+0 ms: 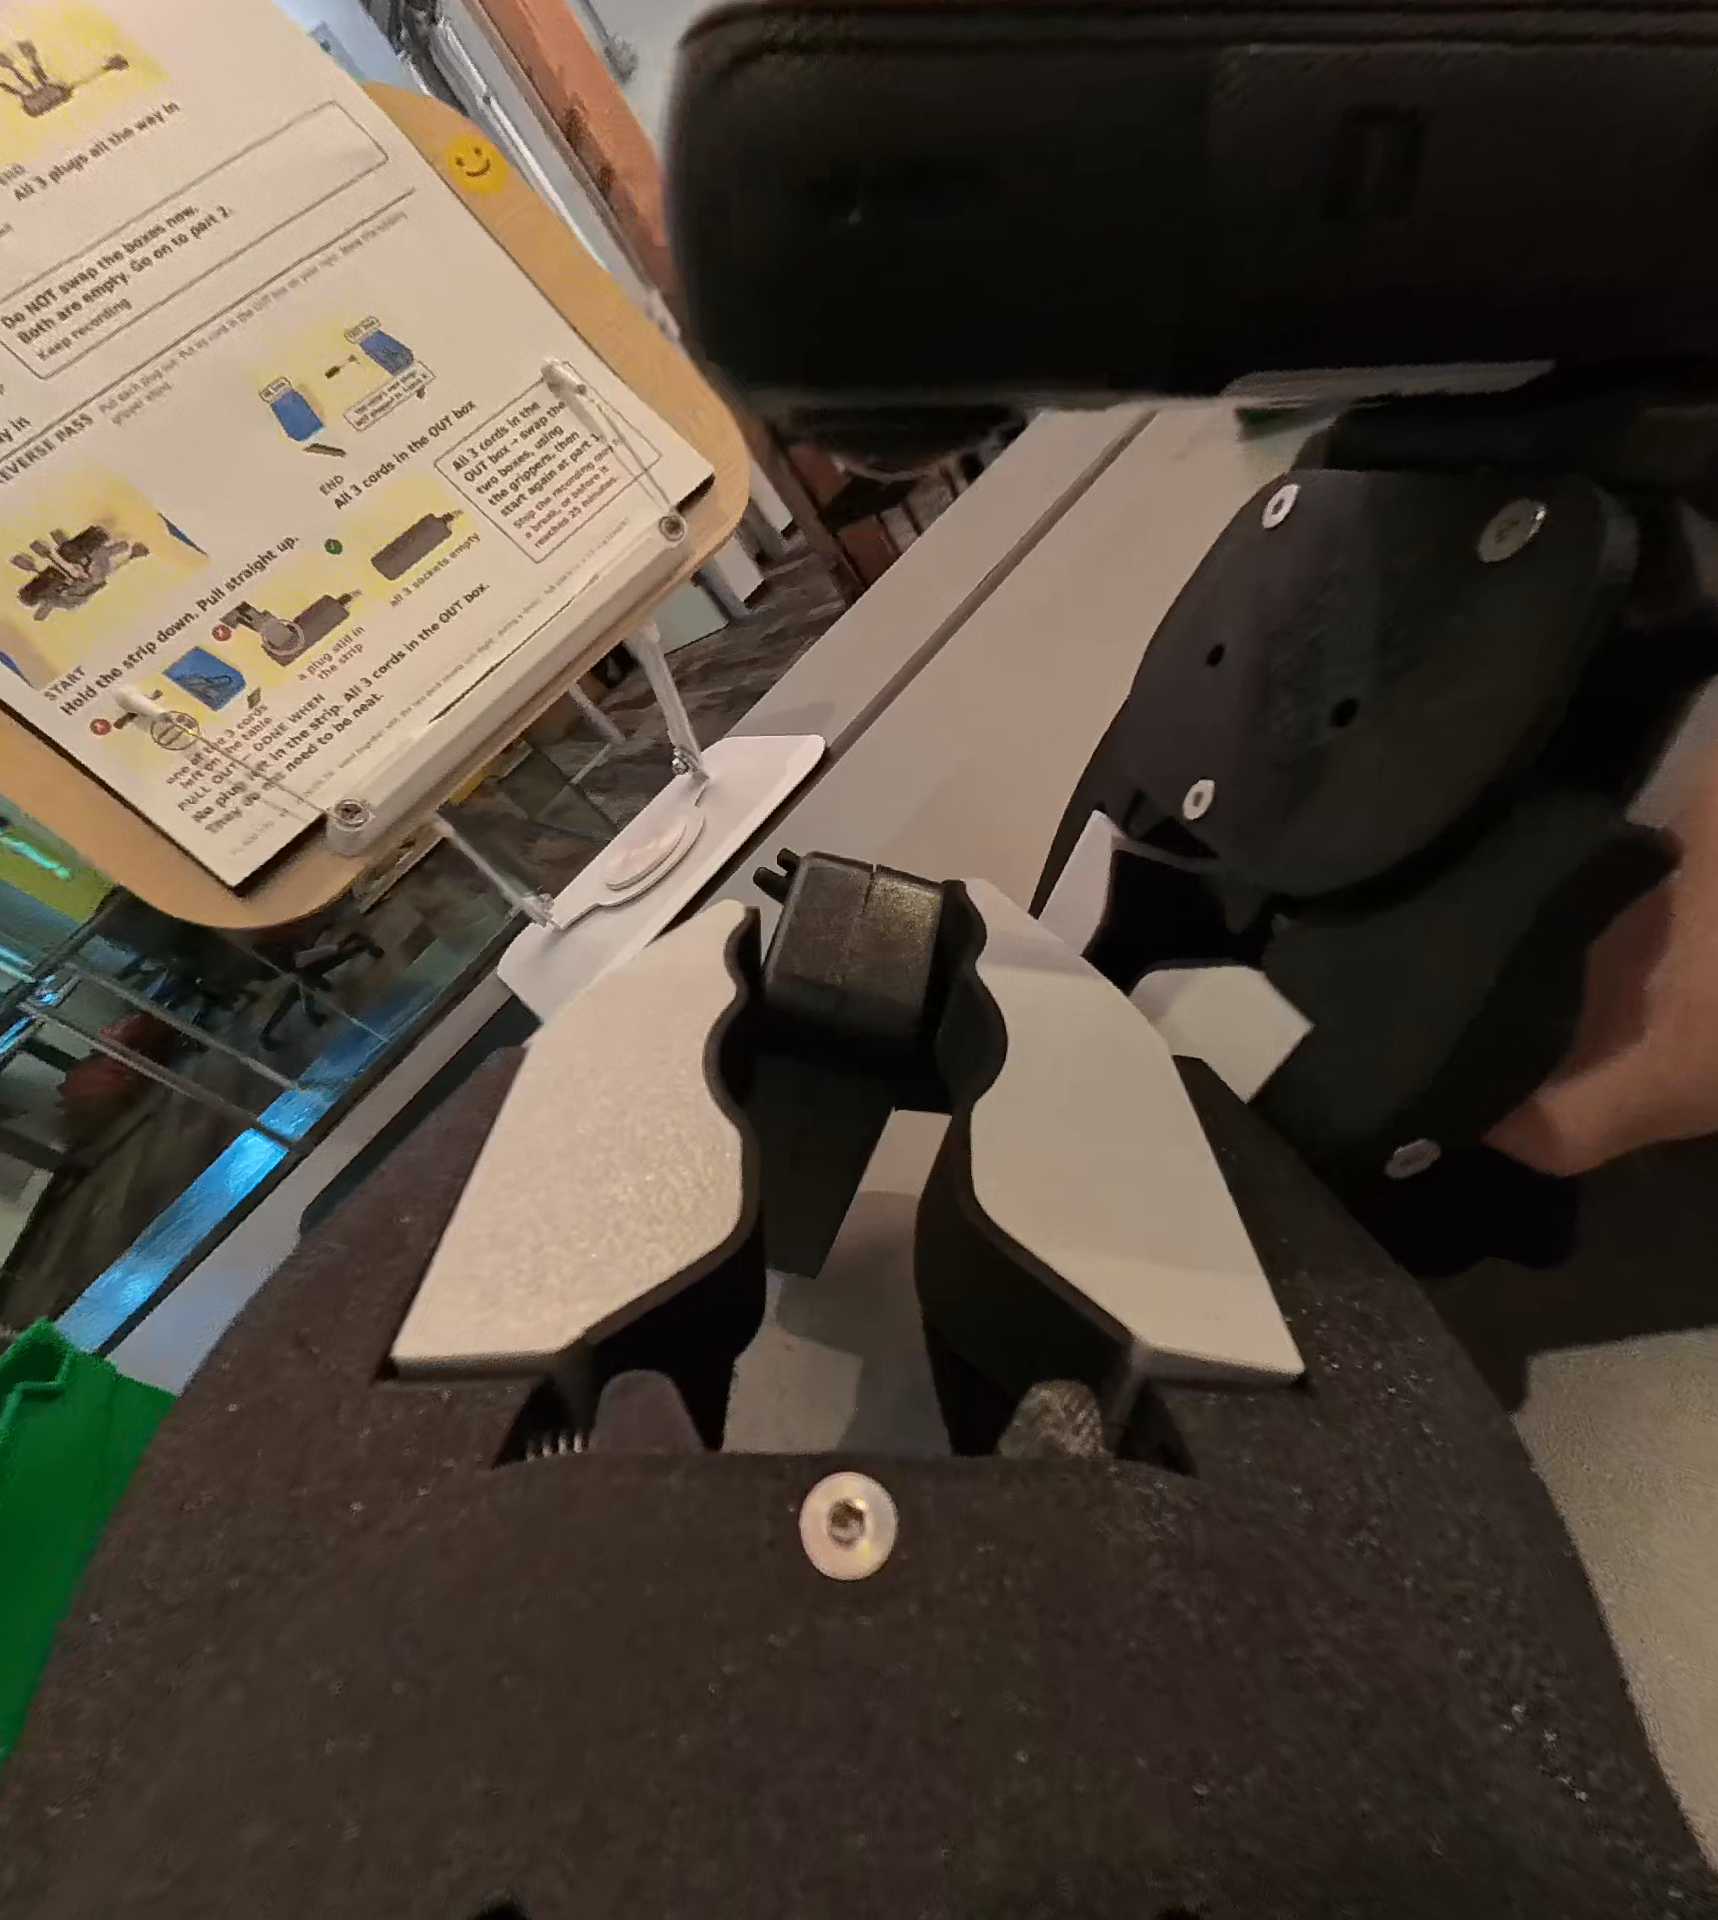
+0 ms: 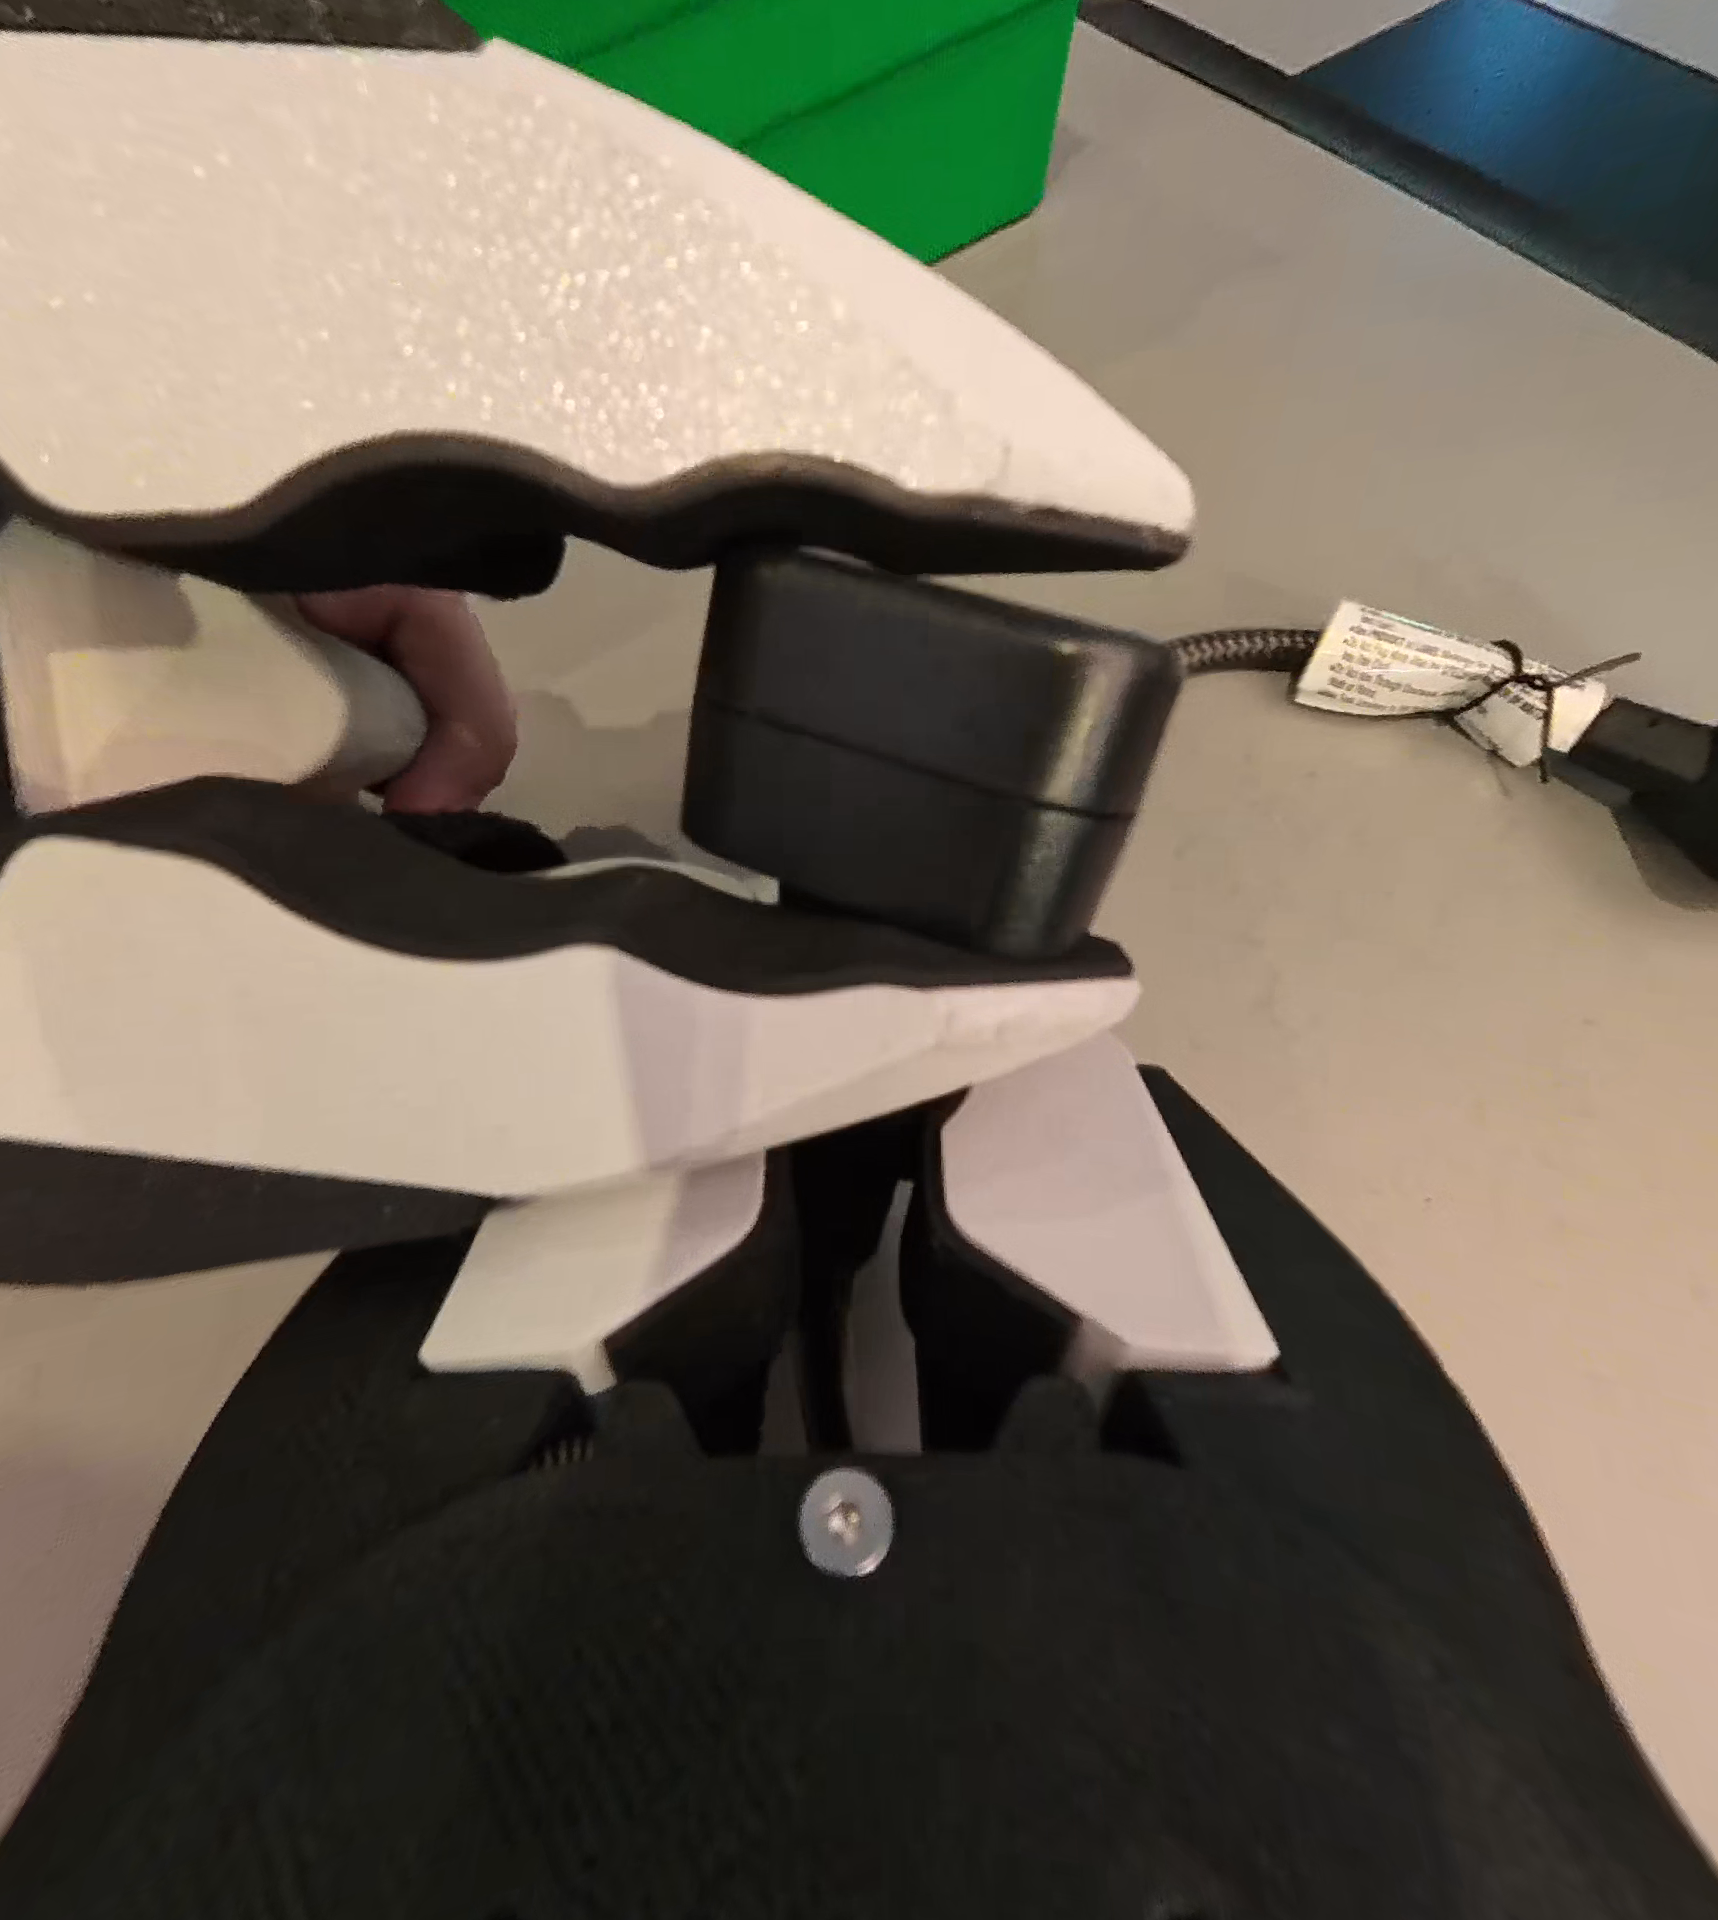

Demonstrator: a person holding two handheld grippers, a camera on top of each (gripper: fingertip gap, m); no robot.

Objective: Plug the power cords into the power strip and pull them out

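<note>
Near the green box (image 2: 834, 114), above the table (image 2: 1354, 1143), the left gripper (image 1: 853, 920) clamps the plug (image 2: 917, 748) by its flat sides, probably to steady it; its cord (image 2: 1239, 649) trails away. The right gripper (image 2: 860, 1174) sits beneath, tips hidden, so I cannot tell its gap.

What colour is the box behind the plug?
Green box, clearest in the right wrist view.

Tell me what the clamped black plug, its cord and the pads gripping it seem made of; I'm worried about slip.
Plug: hard moulded plastic, black with a satin sheen and a seam line round its middle. Cord: likely a woven fabric sleeve; the braid pattern shows. Pads: dull black and wavy-edged, probably rubber or foam, backed by white grainy plastic.
</note>
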